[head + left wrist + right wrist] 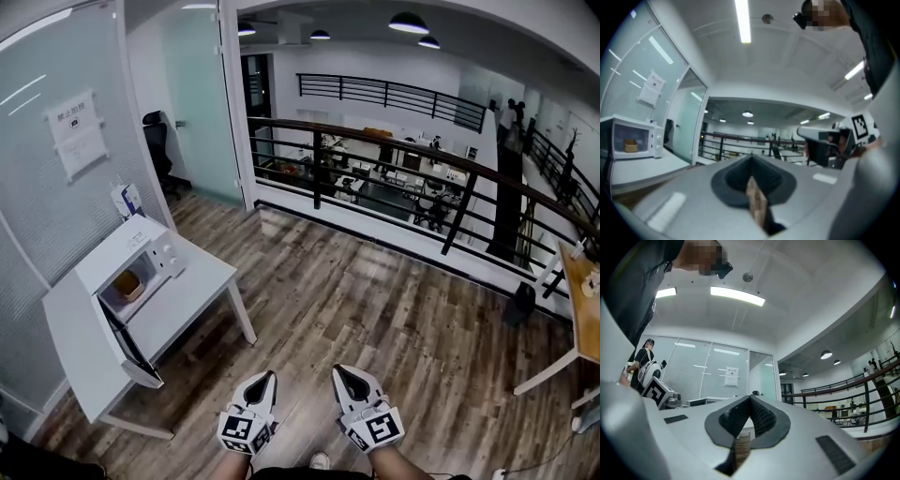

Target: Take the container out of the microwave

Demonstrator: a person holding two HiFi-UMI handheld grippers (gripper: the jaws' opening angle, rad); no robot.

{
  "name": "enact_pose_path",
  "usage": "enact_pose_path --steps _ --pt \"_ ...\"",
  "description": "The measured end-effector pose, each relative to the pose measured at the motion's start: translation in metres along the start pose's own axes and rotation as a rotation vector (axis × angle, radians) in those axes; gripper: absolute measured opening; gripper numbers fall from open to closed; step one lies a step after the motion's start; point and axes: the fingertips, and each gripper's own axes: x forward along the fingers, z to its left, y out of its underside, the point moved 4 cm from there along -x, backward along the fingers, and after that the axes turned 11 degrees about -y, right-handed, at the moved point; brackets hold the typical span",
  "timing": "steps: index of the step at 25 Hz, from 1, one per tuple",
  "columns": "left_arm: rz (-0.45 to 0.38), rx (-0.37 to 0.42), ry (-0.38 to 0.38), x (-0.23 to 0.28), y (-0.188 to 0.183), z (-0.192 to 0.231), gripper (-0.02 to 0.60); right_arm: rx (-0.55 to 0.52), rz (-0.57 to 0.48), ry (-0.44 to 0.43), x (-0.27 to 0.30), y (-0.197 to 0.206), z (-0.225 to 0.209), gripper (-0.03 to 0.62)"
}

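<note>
In the head view a white microwave [141, 253] stands on a white table [202, 286] at the left, its dark door [127, 342] swung open toward me. A small orange-brown container [128, 284] sits inside the cavity. Both grippers are low in that view, well to the right of the table and apart from it. My left gripper [272, 375] is shut with nothing in it, and so is my right gripper [336, 369]. The left gripper view has the microwave [635, 138] with the container [630, 146] far at the left, beyond the shut jaws of the left gripper [751, 158]. The right gripper [751, 397] points slightly upward toward a glass wall.
Wood flooring lies between me and the table. A glass partition with a paper notice [75, 131] backs the table, and an office chair [157, 141] stands behind it. A black railing [394, 150] runs across ahead. A wooden desk [583, 300] is at the right edge.
</note>
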Motion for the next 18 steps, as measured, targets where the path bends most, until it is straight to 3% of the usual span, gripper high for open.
enact_pose_path --steps 6,18 --pt "-0.032 -0.044 -0.03 0.016 -0.009 0.018 0.005 0.018 -0.022 -0.002 0.026 0.005 -0.014 -0.002" --pt "-0.067 -0.026 -0.063 0.062 -0.026 0.103 0.005 -0.03 -0.037 -0.054 0.133 0.004 -0.02 -0.002"
